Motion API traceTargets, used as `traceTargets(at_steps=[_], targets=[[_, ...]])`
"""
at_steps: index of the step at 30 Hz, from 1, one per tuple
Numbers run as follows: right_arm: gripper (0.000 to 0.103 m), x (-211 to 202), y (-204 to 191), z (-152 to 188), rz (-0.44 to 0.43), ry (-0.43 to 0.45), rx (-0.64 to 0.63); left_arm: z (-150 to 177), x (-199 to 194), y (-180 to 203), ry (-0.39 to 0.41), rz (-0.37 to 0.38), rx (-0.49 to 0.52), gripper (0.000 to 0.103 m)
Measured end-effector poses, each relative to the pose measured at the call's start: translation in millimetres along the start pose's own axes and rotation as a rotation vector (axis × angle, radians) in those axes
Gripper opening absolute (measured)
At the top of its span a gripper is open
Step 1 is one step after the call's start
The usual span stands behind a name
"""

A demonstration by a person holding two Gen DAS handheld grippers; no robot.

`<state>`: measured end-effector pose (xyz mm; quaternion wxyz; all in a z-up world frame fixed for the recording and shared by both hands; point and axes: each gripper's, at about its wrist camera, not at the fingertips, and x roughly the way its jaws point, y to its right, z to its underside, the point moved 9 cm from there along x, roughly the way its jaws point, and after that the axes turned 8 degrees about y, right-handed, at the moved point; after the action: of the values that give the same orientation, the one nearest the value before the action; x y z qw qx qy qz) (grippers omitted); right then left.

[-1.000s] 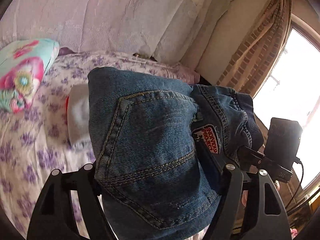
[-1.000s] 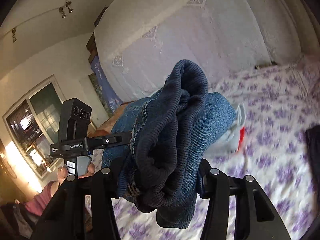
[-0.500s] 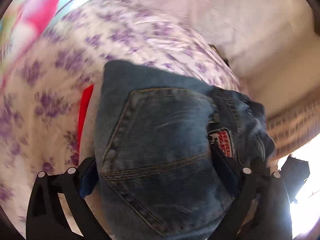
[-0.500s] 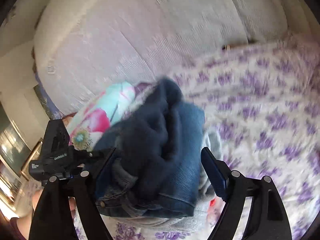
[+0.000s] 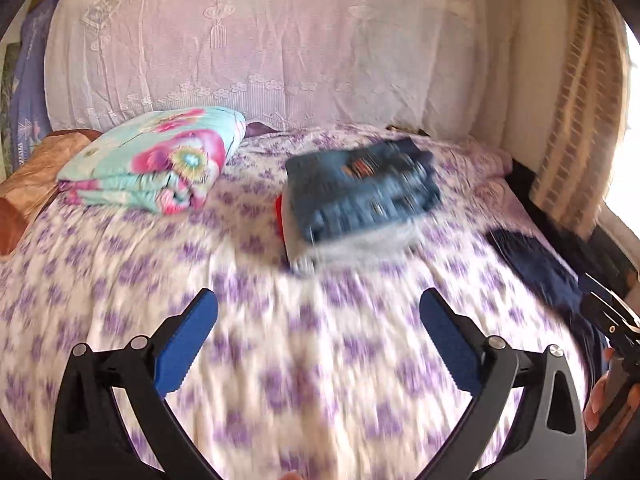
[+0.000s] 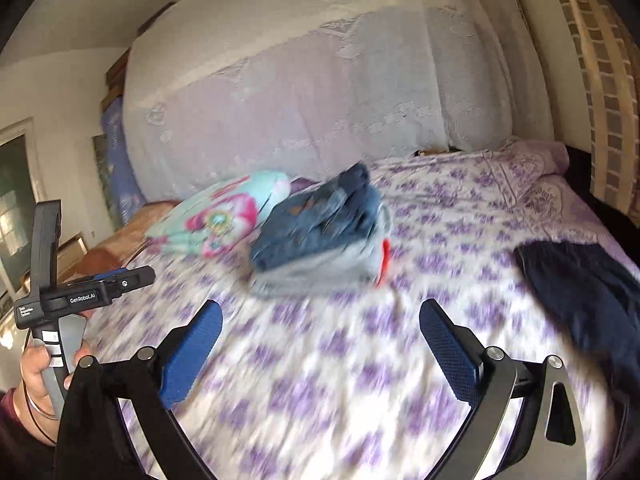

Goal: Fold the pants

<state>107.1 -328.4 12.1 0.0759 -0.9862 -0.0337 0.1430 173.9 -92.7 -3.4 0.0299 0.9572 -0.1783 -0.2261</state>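
Surface: bedspread [image 5: 120, 280], white with purple flowers, covers the bed under both tools
Left gripper [image 5: 318, 320]: blue pads spread wide, nothing between them
Right gripper [image 6: 320, 326]: spread wide too, empty
Jeans [image 5: 360, 192]: folded, ahead of both grippers, well apart from them, atop a grey folded garment [image 5: 360, 246]
Floral blanket [image 5: 160, 168]: folded, ahead-left
Dark garment [image 6: 580, 280]: right of the right gripper
Backdrop: lace cloth [image 5: 260, 48]; curtain [image 5: 576, 128] far right
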Motion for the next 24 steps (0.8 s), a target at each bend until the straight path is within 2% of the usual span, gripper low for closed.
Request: traceTargets(at_steps=[1, 5, 7, 10, 15, 17, 24], targets=[[0.099, -16.5, -4.2, 11.0, 0.001, 0.011, -0.014, 9.1, -15.1, 3.8, 0.009, 0.001, 0.009, 0.098], [0.099, -57.8, -8.0, 32.8, 0.117, 0.057, -0.099, 44.0, -62.4, 8.1, 0.074, -0.042, 0.058, 0.098], [0.099, -68.6, -7.8, 38.6, 0.131, 0.051, -0.092, 53.9, -72.9, 4.1, 0.061, -0.093, 0.075, 0.098], [0.099, -78.1, -6.1, 44.9, 0.124, 0.041, -0.059, 64.8, -79.8, -0.4, 0.024, -0.094, 0.040, 0.098], [0.099, -88.7, -15.8, 51.0, 0.138, 0.037, -0.090, 66.4, -88.5, -12.6, 0.045, -0.175, 0.031, 0.098], [0.099, -92.5, -20.6, 51.9, 0.139, 0.045, -0.107, 66.0, -90.2, -15.2, 0.043, -0.180, 0.021, 0.098], [0.099, -93.9, -24.2, 55.6, 0.129, 0.047, -0.111, 47.7, -108.7, -5.0, 0.149, -0.187, 0.081, 0.098]])
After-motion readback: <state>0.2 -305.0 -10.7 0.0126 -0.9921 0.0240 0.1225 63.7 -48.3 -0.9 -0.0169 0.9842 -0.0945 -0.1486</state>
